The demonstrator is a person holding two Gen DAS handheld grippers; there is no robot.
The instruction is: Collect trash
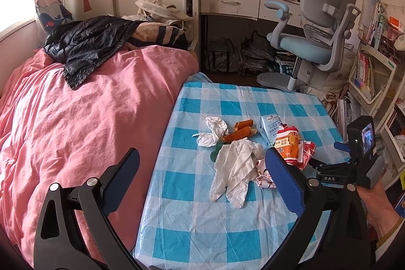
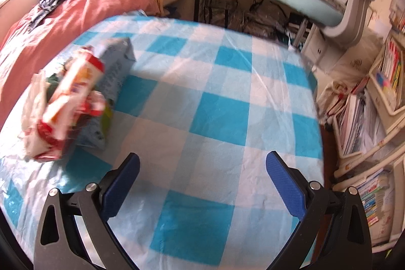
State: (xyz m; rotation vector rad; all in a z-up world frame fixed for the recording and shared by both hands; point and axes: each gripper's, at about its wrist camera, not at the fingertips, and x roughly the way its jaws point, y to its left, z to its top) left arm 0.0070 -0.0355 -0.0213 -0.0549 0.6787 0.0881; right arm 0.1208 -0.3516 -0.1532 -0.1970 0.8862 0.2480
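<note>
Trash lies in a pile on the blue checked table [image 1: 192, 219]: crumpled white tissues [image 1: 235, 168], orange peel [image 1: 240, 132], a blue-white milk carton [image 1: 269, 129] and a red-orange snack wrapper [image 1: 291, 147]. My left gripper [image 1: 202, 156] is open and empty, held above the table's near-left edge, short of the pile. My right gripper [image 2: 202, 158] is open and empty over the table [image 2: 217, 118]; the wrapper [image 2: 71, 98] and carton [image 2: 116, 67] lie to its left. The right gripper [image 1: 329, 161] also shows at the right in the left wrist view.
A bed with a pink cover [image 1: 76, 123] and a dark jacket [image 1: 88, 44] borders the table on the left. A grey-blue chair [image 1: 311, 42] and a desk [image 1: 240, 1] stand beyond. Shelves of books [image 2: 374, 118] line the right side.
</note>
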